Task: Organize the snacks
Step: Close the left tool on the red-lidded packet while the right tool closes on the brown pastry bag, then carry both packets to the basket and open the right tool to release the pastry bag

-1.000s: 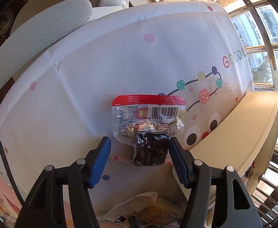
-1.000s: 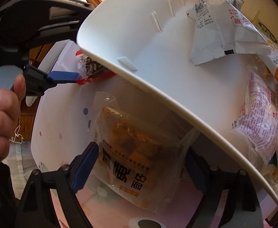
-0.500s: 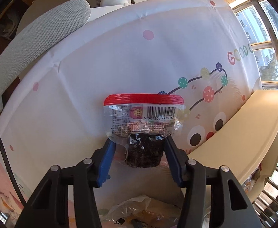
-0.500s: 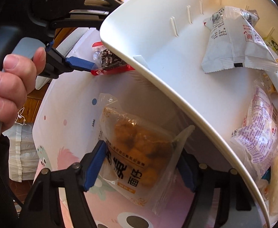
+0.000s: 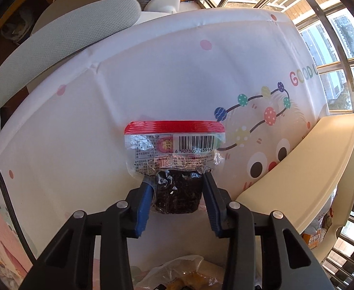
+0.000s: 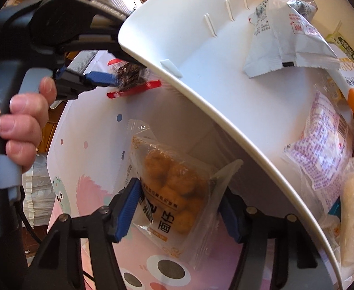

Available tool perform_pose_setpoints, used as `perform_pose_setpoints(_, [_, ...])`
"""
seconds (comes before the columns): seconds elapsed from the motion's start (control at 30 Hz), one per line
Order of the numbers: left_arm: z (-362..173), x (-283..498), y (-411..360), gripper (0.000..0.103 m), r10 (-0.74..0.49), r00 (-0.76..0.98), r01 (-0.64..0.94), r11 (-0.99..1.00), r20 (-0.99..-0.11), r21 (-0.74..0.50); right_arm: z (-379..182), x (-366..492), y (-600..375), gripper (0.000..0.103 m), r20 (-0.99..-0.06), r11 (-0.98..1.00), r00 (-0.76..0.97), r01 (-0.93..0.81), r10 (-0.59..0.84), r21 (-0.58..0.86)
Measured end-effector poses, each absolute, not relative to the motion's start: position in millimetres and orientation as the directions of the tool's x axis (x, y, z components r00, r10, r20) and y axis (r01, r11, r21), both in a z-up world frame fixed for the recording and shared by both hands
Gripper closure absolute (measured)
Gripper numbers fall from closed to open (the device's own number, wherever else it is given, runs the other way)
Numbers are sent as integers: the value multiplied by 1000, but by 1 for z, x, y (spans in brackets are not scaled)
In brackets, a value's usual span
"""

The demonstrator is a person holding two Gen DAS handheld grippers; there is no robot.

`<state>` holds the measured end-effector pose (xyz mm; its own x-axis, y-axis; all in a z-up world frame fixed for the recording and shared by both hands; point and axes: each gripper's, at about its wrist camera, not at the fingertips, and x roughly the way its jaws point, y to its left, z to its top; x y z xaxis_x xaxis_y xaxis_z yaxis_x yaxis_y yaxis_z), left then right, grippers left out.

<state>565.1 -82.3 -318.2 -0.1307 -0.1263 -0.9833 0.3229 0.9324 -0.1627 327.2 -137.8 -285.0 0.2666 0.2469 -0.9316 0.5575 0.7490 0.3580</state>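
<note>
In the left wrist view, your left gripper points down at the tabletop with its cartoon-print cover, and its blue fingers pinch the dark lower half of the red-topped snack packet, whose sealed end with the barcode lies flat on the cover on the far side; the cream tray sits at the right, so this packet is gripped but not yet lifted or moved over to it. Against the earlier frames, these jaws have just been closing, from well clear of the packet on both sides to touching it. In the right wrist view, your right gripper straddles the clear bag of golden fried pieces, which lies on the tabletop just beside the near wall of the tray; the left finger touches the bag's edge and the right one is hidden behind the wrapper, so I cannot tell whether the grip is firm yet. These jaws too have just been closing around the bag. Several packets, among them a white pouch and a pink-print wrapper, already lie in the tray, so part of the sorting looks done, while these two snacks are left to carry over. Far left, your left hand holds the other gripper on its packet
</note>
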Motion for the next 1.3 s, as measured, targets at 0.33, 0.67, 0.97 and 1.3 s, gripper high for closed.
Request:
perform_pose_setpoints(0.33, [-293, 527, -24, 64, -130, -96, 222, 964, -987, -149, -285, 294, -134, 45, -928, 697, 218, 613, 302, 371])
perform_pose_setpoints(0.67, [-230, 439, 38, 64, -169, -11, 170, 971, -986, -168, -277, 245, -118, 55, -917, 645, 180, 663, 356, 380])
perform_pose_setpoints(0.97, [-175, 341, 76, 64, -209, 64, 173, 965, -976, -195, -255, 194, -96, 79, -895, 645, 258, 624, 364, 442])
perform_pose_setpoints(1.3, [-151, 250, 89, 64, -247, 133, 175, 959, -960, -222, -219, 154, -92, 98, -862, 681, 339, 528, 378, 506])
